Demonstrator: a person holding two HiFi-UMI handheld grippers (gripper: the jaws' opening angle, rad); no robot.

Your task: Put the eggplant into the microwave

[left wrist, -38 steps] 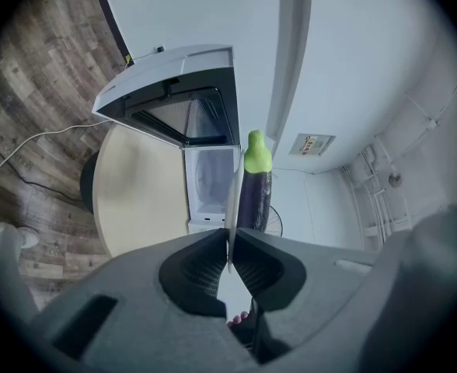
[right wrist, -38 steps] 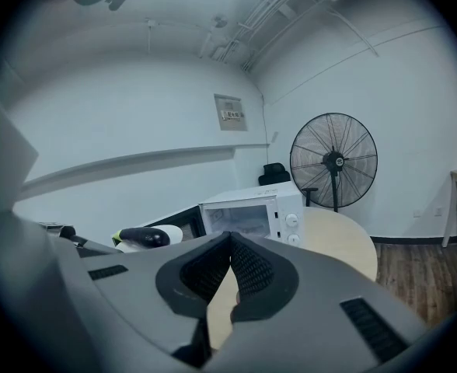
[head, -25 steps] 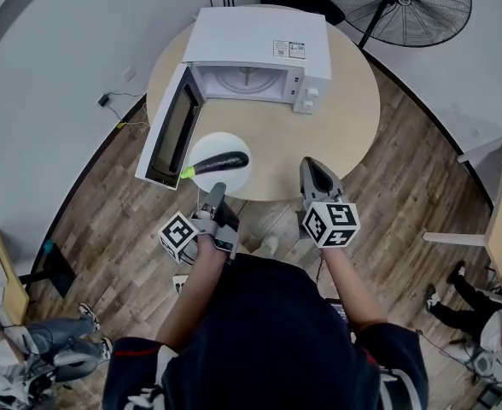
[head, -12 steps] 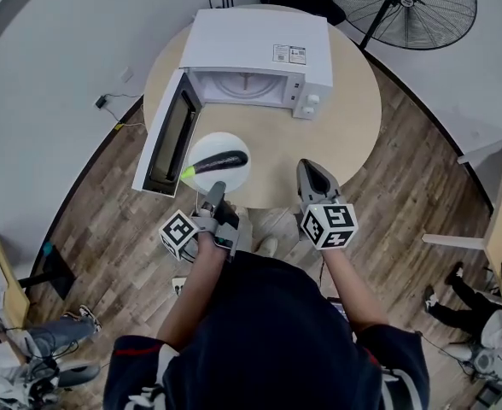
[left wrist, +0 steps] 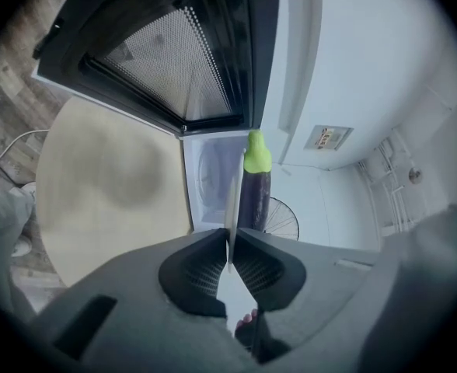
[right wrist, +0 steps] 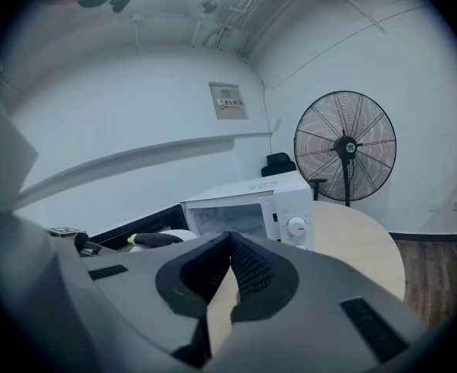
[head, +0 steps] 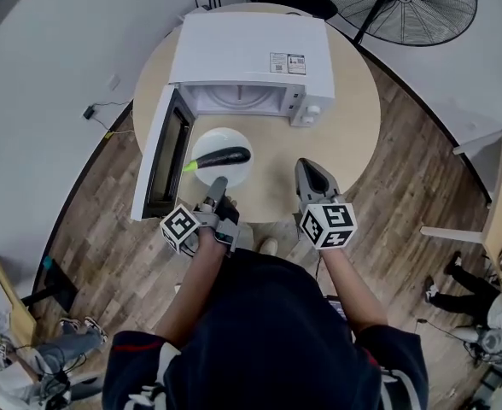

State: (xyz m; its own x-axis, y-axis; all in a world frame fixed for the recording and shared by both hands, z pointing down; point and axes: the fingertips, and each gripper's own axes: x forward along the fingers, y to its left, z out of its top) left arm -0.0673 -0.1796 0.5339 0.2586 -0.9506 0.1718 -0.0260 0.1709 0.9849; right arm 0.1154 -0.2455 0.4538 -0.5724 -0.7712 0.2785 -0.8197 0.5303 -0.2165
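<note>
A dark purple eggplant (head: 223, 156) with a green stem lies on a white plate (head: 208, 141) held above the round table's near edge, just in front of the white microwave (head: 251, 54), whose door (head: 157, 156) hangs open to the left. My left gripper (head: 218, 184) is shut on the plate's near rim. In the left gripper view the plate (left wrist: 232, 200) stands edge-on between the jaws of the left gripper (left wrist: 230, 238), and the eggplant (left wrist: 255, 196) points at the open cavity. My right gripper (head: 312, 171) hovers to the right, shut with nothing in it; from the right gripper (right wrist: 230, 238) the microwave (right wrist: 269, 202) is ahead.
The round wooden table (head: 349, 101) carries the microwave. A large black standing fan (head: 409, 2) is behind it on the right. The open door juts past the table's left edge. Wood floor surrounds the table, with other people at the lower corners.
Both grippers have moved forward toward the microwave. The plate with the eggplant has travelled with the left gripper and now sits closer to the open cavity.
</note>
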